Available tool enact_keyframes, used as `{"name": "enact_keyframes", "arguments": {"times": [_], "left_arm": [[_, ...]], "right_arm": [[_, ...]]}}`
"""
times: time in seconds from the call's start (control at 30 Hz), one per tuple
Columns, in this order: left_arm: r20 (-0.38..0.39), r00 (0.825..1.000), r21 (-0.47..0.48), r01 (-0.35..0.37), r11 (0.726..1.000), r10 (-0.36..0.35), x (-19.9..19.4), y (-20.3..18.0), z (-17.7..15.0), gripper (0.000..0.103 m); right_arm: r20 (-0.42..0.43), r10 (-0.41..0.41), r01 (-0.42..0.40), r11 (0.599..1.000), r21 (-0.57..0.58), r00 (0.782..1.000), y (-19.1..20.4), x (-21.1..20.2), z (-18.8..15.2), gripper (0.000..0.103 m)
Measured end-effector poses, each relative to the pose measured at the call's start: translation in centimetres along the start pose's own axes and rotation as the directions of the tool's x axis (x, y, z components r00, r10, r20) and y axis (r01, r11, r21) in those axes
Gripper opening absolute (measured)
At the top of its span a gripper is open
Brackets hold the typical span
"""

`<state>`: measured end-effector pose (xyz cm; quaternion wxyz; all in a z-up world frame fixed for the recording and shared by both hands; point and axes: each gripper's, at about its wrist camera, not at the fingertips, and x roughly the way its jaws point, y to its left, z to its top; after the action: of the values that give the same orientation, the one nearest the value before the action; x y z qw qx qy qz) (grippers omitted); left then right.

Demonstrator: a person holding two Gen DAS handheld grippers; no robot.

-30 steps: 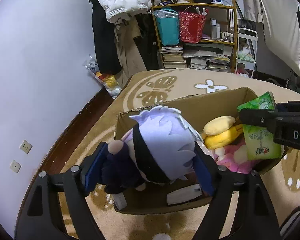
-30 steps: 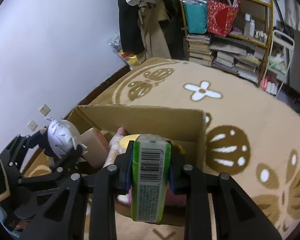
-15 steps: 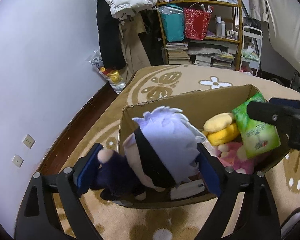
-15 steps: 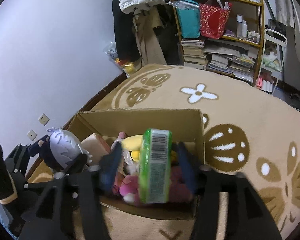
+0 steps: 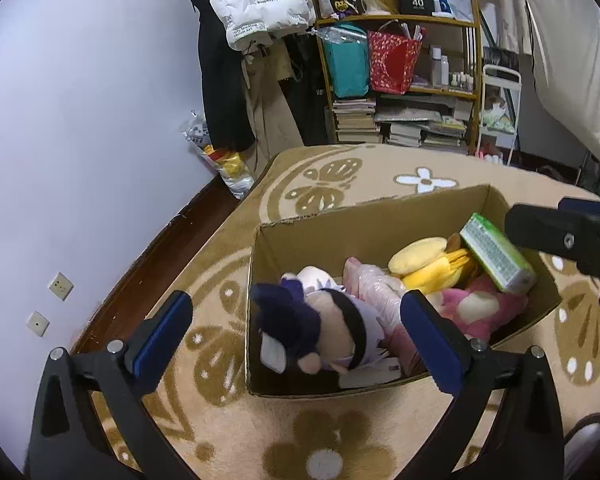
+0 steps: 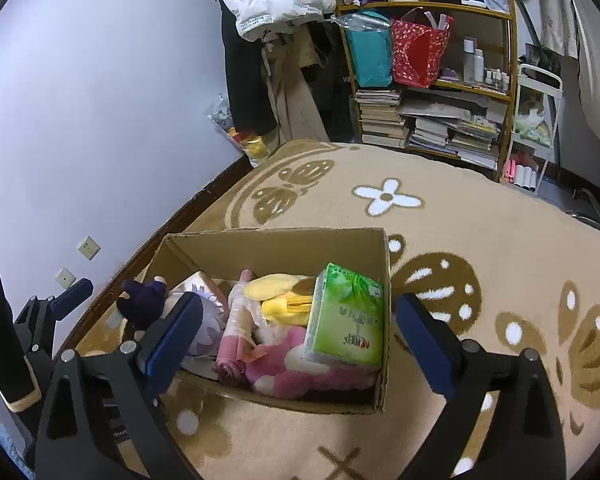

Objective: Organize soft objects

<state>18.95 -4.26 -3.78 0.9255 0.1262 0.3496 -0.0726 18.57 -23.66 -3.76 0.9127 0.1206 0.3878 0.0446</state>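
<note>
A cardboard box (image 5: 364,220) (image 6: 260,242) sits on the carpet. A plush doll (image 5: 312,328) with dark body and pale hair lies in its left end; it also shows in the right wrist view (image 6: 148,300). A green tissue pack (image 5: 496,254) (image 6: 346,316) rests in the right end on a pink plush (image 6: 292,368), beside a yellow plush (image 5: 424,260) (image 6: 284,294). My left gripper (image 5: 296,332) is open above the doll. My right gripper (image 6: 296,340) is open above the box, empty.
A beige patterned carpet (image 6: 480,216) covers the floor. A wooden shelf (image 5: 404,80) with books and bags stands at the back, with hanging clothes (image 5: 236,60) to its left. A wall (image 5: 80,120) runs along the left.
Both grippers opened and drew back. The doll dropped from the left gripper into the box's left end. The tissue pack left the right gripper and settled in the right end.
</note>
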Motion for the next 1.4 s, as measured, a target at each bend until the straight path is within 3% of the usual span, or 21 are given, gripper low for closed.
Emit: {"name": "enact_keyframes", "arguments": {"times": [0.4,0.63,0.8,1.07,1.2,1.4], "left_arm": [[0.015,0.999,-0.056,-0.043,0.998,0.044,-1.7,1.5,-0.4,0.103],[0.077,0.995,-0.062,-0.063,0.996,0.068,-6.0,2.5,0.0,0.103],[0.109,0.993,-0.101,-0.030,0.994,0.041,-9.3,3.6,-0.2,0.103],[0.140,0.987,-0.083,-0.069,0.994,0.080,-13.6,4.1,-2.0,0.103],[0.174,0.984,-0.109,-0.028,0.994,0.047,-15.6,4.6,-3.4,0.103],[0.199,0.978,-0.100,-0.049,0.994,0.069,-17.5,3.9,-6.0,0.103]], "right_arm": [[-0.002,-0.006,0.006,0.999,0.040,1.000,-1.0,-1.4,-0.1,0.103],[0.020,0.020,-0.020,1.000,0.022,1.000,-0.5,-4.0,-1.2,0.103],[0.034,0.013,-0.013,1.000,-0.001,0.999,0.3,-6.3,-1.8,0.103],[0.083,0.005,-0.001,0.999,-0.047,0.997,1.9,-10.7,-3.3,0.103],[0.150,0.000,0.009,0.998,-0.060,0.989,2.7,-13.0,-4.9,0.103],[0.172,0.014,-0.002,0.998,-0.070,0.985,3.1,-14.0,-7.5,0.103]]}}
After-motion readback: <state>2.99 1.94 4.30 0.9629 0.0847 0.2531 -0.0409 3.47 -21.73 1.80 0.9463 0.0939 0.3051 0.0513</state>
